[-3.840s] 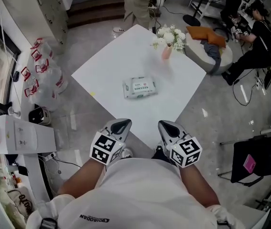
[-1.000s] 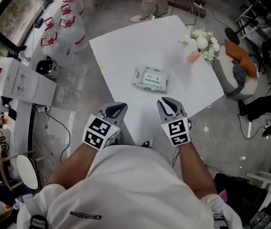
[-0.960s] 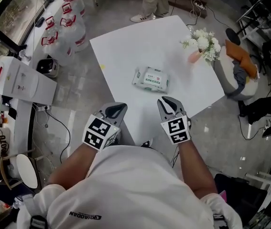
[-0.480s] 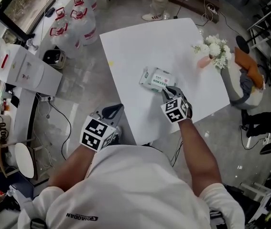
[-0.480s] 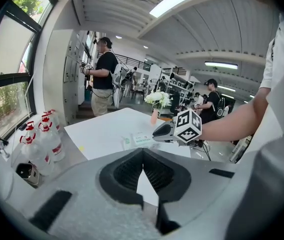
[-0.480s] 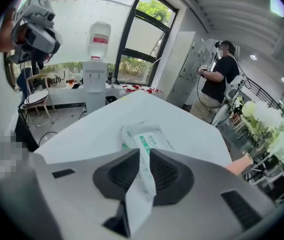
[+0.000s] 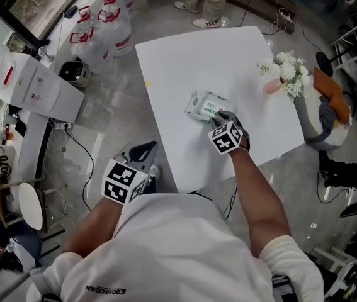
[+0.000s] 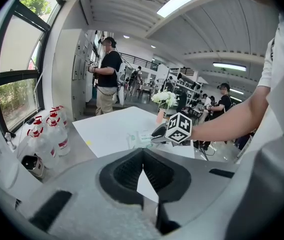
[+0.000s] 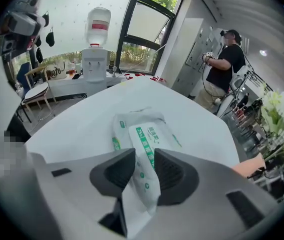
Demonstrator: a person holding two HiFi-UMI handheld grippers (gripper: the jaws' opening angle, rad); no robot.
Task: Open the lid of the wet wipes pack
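Right gripper (image 7: 223, 116), jaws just spreading, straddles near end of wet wipes pack (image 7: 204, 105) mid white table (image 7: 191, 55), no pinch; left gripper (image 7: 141, 150) closed, empty, off-table. Approach step; next, prob. nip lid edge.

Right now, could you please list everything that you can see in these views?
table: one, white, middle of the floor.
wet wipes pack: one, white with green print, lying flat on the table.
flowers: one bunch, white, at the table's right corner.
vase: one, pink, holding the flowers.
water jugs: several, clear with red, on the floor by the window.
water dispenser: one, white, left of the table.
bystander: one, dark top, standing beyond the table.
left gripper: one, grey, jaws together, empty, held short of the table.
right gripper: one, grey, jaws just opening, apart, the pack's near end between them.
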